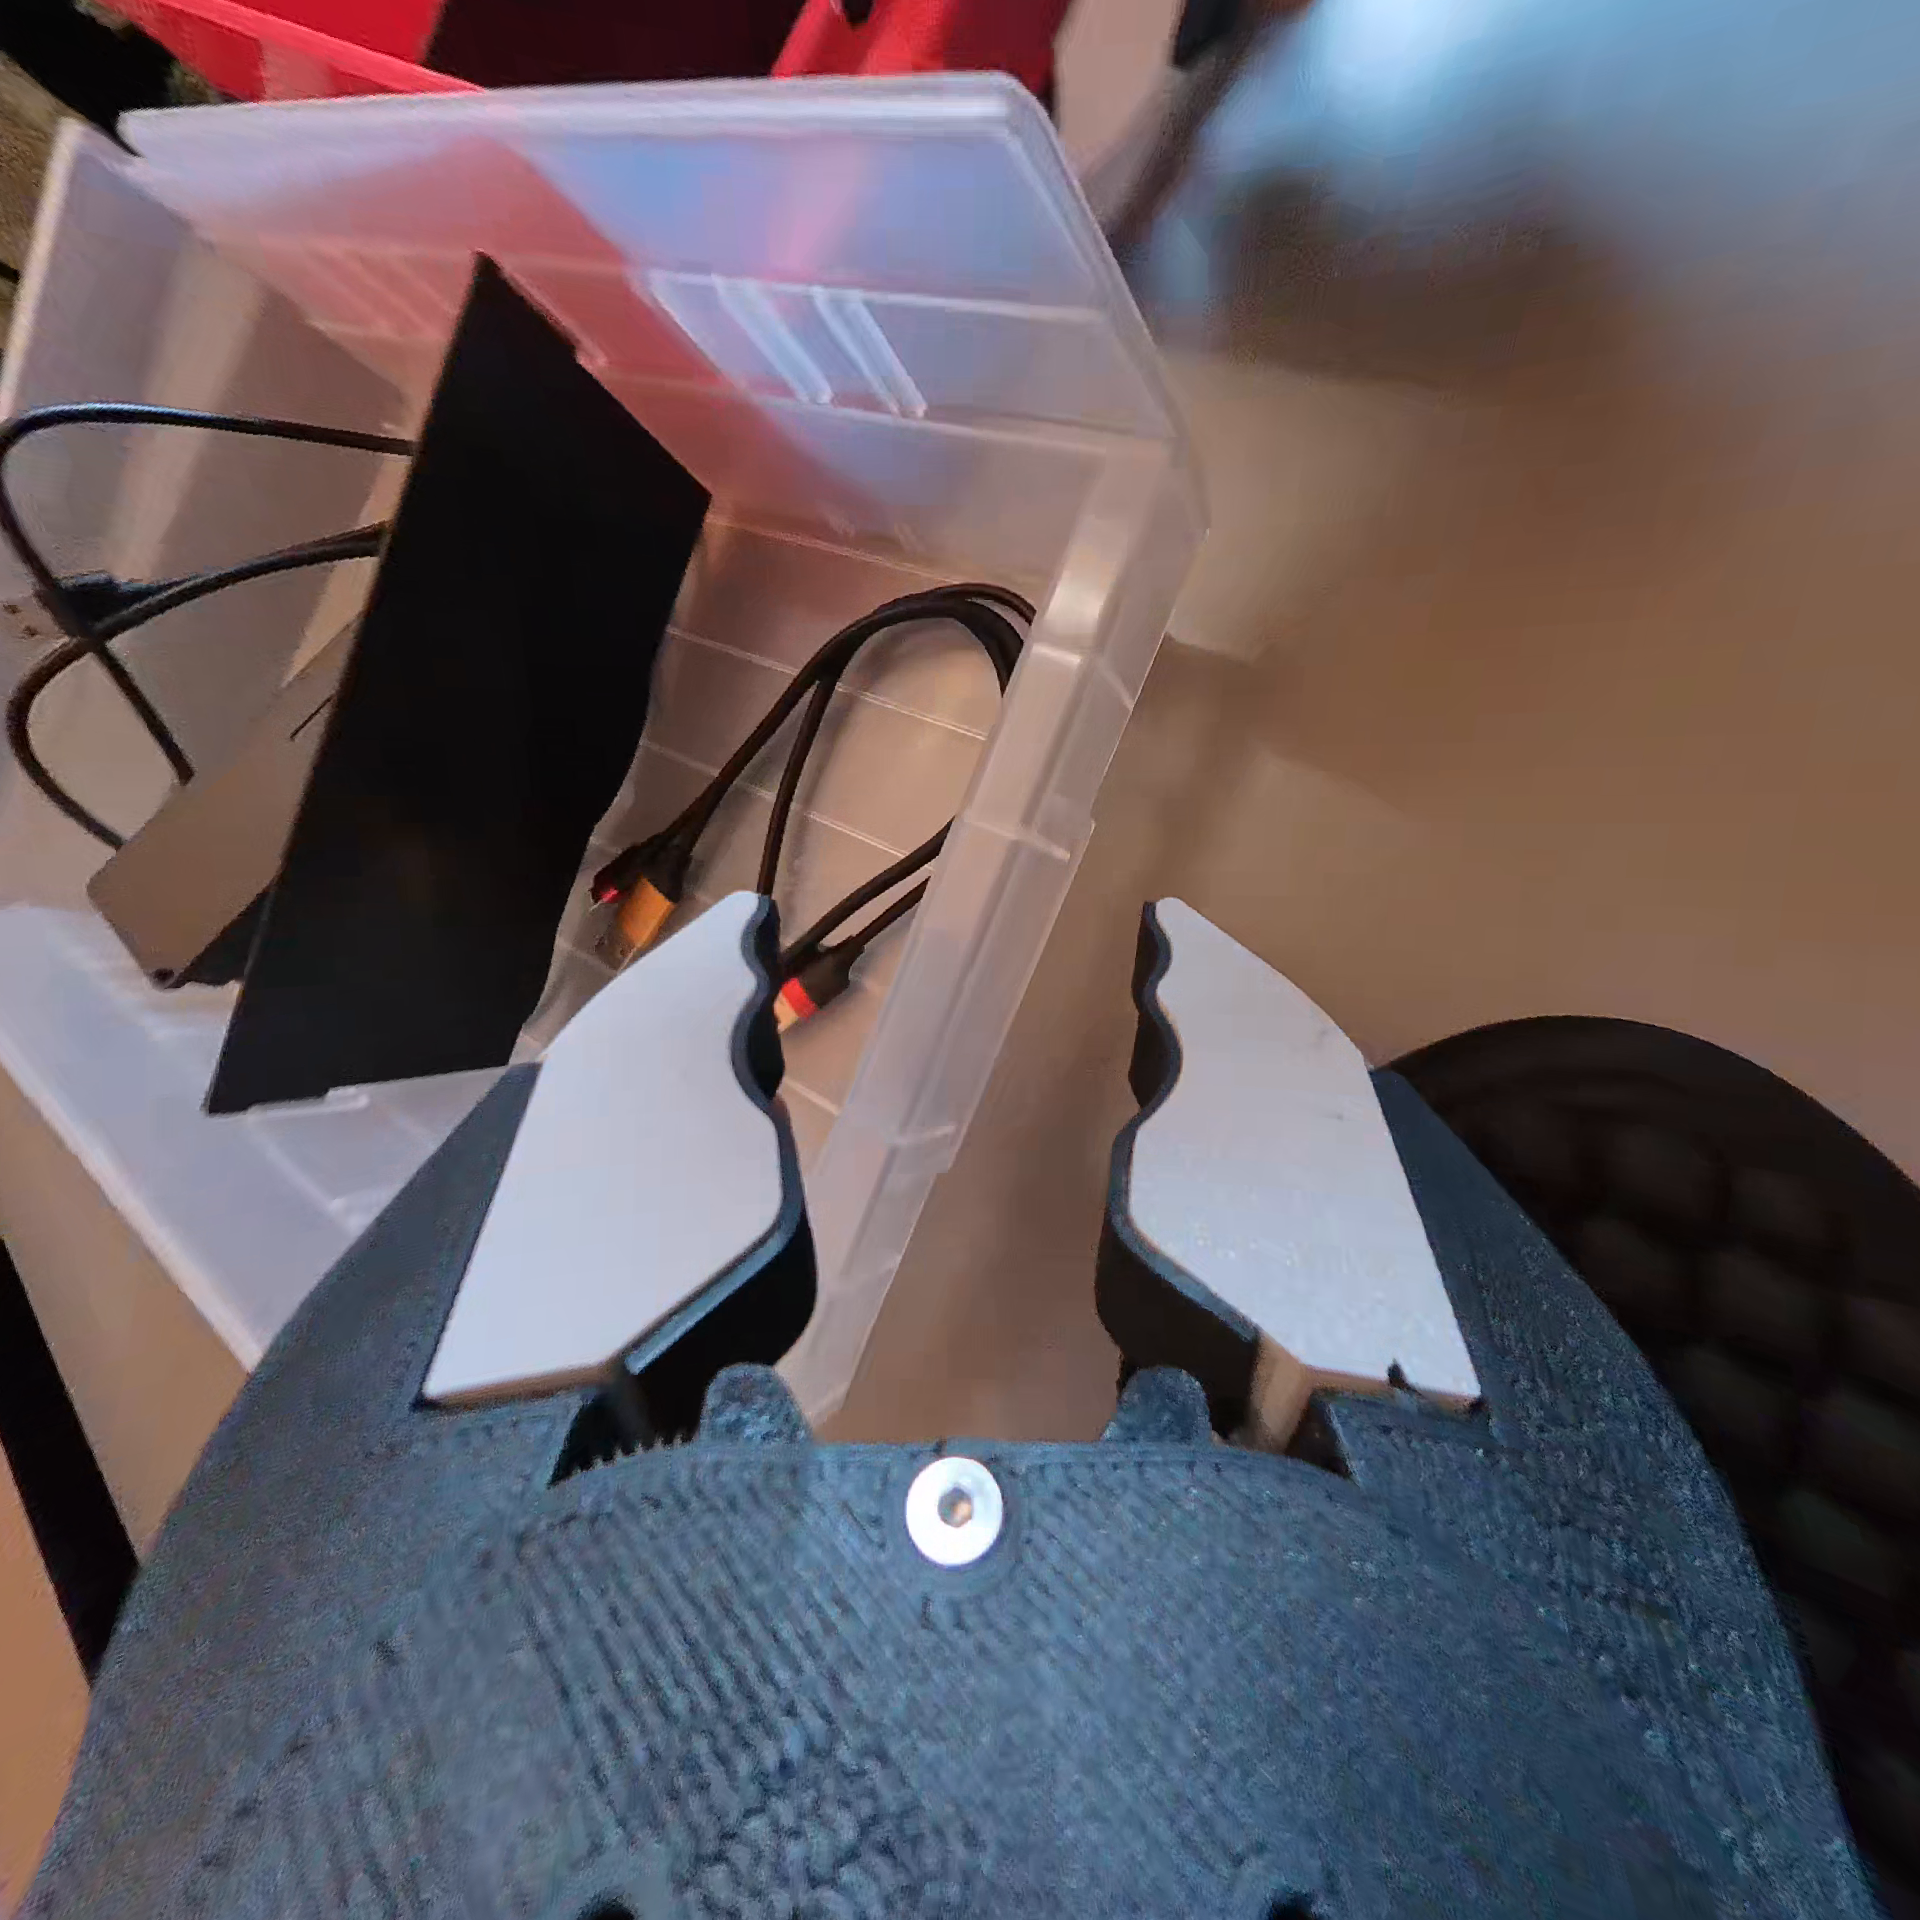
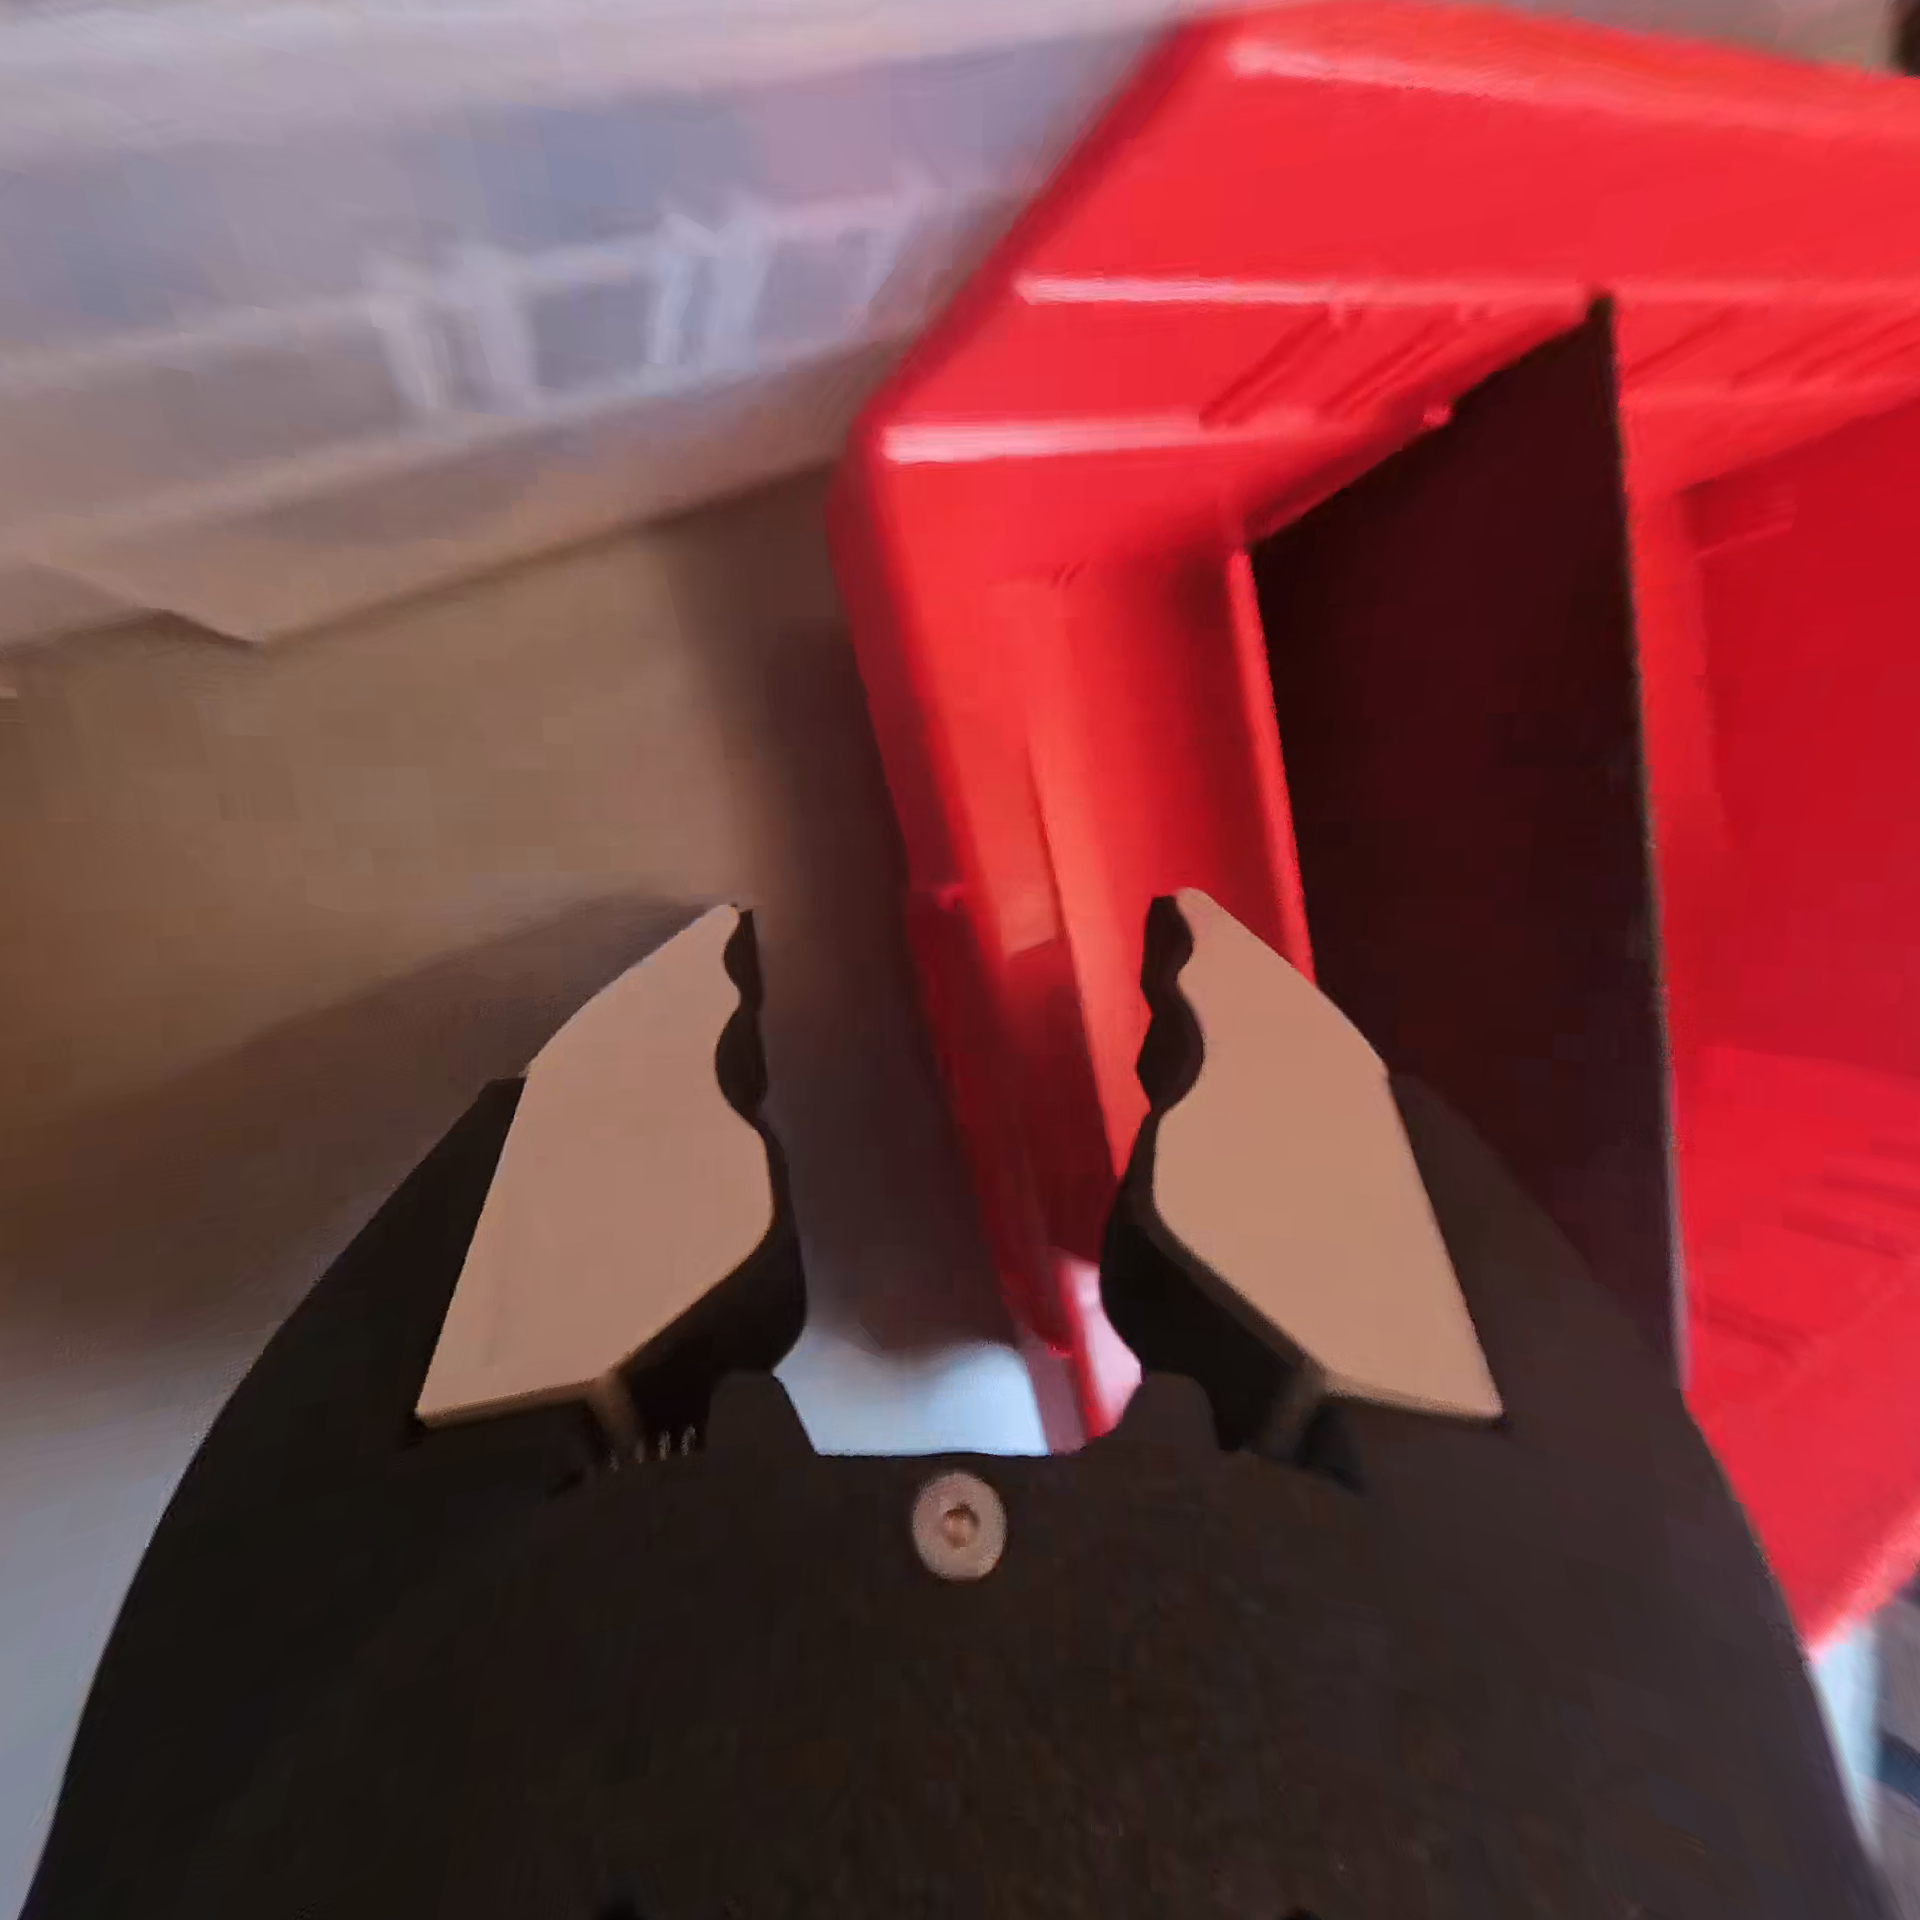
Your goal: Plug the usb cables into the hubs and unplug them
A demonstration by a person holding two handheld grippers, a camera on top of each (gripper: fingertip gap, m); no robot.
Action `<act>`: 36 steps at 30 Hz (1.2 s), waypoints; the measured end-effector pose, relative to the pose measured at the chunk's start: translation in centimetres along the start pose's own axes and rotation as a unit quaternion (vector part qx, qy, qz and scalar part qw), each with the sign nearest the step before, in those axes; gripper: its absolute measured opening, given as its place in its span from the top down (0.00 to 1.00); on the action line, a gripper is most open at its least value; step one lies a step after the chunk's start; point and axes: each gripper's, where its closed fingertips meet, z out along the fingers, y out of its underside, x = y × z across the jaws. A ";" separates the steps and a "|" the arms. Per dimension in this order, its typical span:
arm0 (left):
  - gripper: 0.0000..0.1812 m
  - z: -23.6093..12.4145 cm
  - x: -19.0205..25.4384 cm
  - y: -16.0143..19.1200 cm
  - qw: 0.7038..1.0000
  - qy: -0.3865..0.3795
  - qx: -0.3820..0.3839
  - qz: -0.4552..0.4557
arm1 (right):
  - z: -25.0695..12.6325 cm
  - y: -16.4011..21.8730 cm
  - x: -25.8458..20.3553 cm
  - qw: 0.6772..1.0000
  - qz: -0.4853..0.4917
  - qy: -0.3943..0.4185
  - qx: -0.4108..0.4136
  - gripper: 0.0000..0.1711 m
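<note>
The left gripper (image 1: pixel 961 914) hung spread, empty, the clear bin (image 1: pixel 1091 644) with USB cables (image 1: pixel 831 707) ahead-left of its jaws; the right gripper (image 2: pixel 956 920) gaped empty, the red bin (image 2: pixel 1091 540) straddling its right jaw.

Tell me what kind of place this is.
Probably a workbench or lab table set up for cable practice: a clear plastic bin holding black USB cables, a red bin beside it, all on a tan tabletop.
</note>
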 end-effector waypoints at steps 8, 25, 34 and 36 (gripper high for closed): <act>0.71 3.0 0.0 1.2 0.998 0.022 -0.053 0.040 | -3.0 3.6 -0.6 0.999 -0.028 0.044 -0.003 0.80; 0.78 5.3 -2.0 -0.1 0.999 -0.008 0.018 0.038 | -13.1 23.7 -0.4 0.982 0.059 0.147 -0.105 0.79; 0.81 7.4 -5.5 -0.2 0.999 -0.004 0.008 0.050 | -11.5 28.0 6.7 0.957 0.146 0.200 -0.148 0.79; 0.82 7.8 -5.8 -0.4 0.998 -0.004 0.006 0.063 | -11.5 28.1 7.5 0.953 0.165 0.209 -0.144 0.79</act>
